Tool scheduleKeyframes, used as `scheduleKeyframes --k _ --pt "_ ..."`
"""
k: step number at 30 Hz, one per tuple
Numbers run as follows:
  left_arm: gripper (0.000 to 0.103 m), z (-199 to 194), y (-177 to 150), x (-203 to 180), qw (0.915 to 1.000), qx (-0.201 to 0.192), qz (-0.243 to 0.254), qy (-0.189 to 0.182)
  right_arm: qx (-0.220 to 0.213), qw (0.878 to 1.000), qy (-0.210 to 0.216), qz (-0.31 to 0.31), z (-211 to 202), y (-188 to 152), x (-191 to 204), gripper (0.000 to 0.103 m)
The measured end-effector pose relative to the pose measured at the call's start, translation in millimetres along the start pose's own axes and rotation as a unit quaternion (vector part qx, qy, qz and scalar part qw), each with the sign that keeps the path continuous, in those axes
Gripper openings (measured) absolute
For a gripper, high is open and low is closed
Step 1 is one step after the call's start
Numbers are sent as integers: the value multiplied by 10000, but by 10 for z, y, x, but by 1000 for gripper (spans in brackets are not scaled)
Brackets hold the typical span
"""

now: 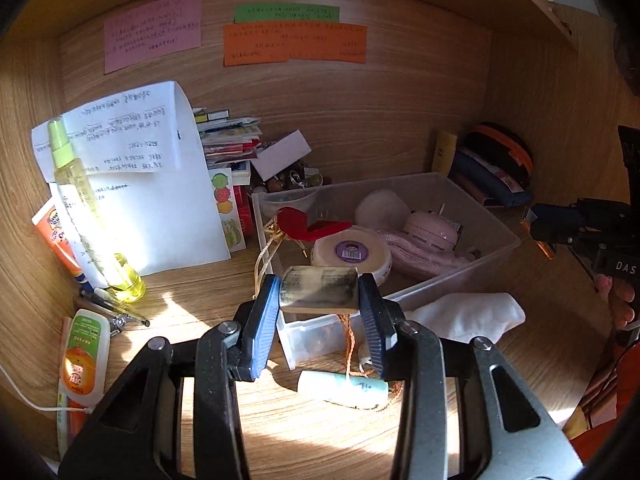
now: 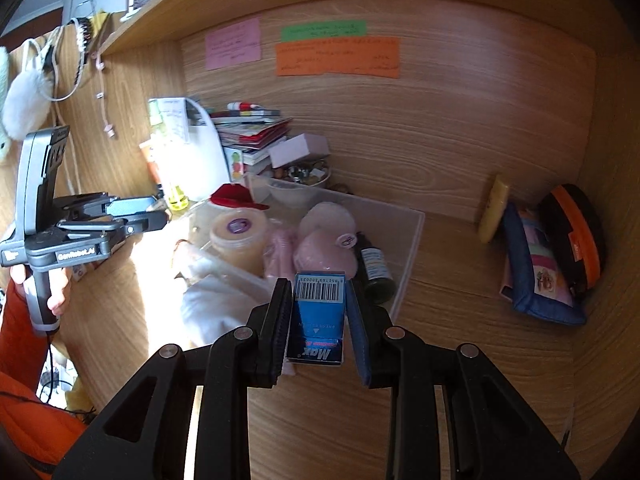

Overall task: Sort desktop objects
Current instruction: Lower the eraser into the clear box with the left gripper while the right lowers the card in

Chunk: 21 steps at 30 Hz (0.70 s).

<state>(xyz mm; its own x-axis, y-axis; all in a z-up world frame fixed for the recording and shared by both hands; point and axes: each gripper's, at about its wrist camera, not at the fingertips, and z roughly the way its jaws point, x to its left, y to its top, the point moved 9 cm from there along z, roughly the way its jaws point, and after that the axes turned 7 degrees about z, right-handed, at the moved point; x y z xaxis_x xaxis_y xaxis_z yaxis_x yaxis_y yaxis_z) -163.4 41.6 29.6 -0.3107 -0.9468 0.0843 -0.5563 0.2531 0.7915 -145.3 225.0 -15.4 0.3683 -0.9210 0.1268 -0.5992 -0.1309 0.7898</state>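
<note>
In the left wrist view my left gripper (image 1: 319,285) is shut on a flat tan block with a dark, worn face (image 1: 318,292), held above the near corner of a clear plastic bin (image 1: 464,274). The bin holds a round white tin with a purple label (image 1: 351,254), a red piece (image 1: 298,224) and pink items (image 1: 430,232). In the right wrist view my right gripper (image 2: 319,286) is shut on a small blue box with a barcode (image 2: 318,316), in front of the same bin (image 2: 416,236). Each gripper shows at the edge of the other's view: the right gripper (image 1: 534,220) and the left gripper (image 2: 154,210).
A yellow spray bottle (image 1: 80,204) and paper sheets (image 1: 160,184) stand at the left. A white cloth (image 1: 468,316), a pale green tube (image 1: 344,390) and an orange-labelled bottle (image 1: 84,360) lie on the desk. A blue pouch (image 2: 540,276) and a black-orange case (image 2: 576,236) lean at the right wall.
</note>
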Motion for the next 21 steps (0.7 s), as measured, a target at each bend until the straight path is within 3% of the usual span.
scheduleKeyframes --k 21 --pt "39 333 -20 67 9996 154 -75 -202 507 9985 7 190 636 63 -188 25"
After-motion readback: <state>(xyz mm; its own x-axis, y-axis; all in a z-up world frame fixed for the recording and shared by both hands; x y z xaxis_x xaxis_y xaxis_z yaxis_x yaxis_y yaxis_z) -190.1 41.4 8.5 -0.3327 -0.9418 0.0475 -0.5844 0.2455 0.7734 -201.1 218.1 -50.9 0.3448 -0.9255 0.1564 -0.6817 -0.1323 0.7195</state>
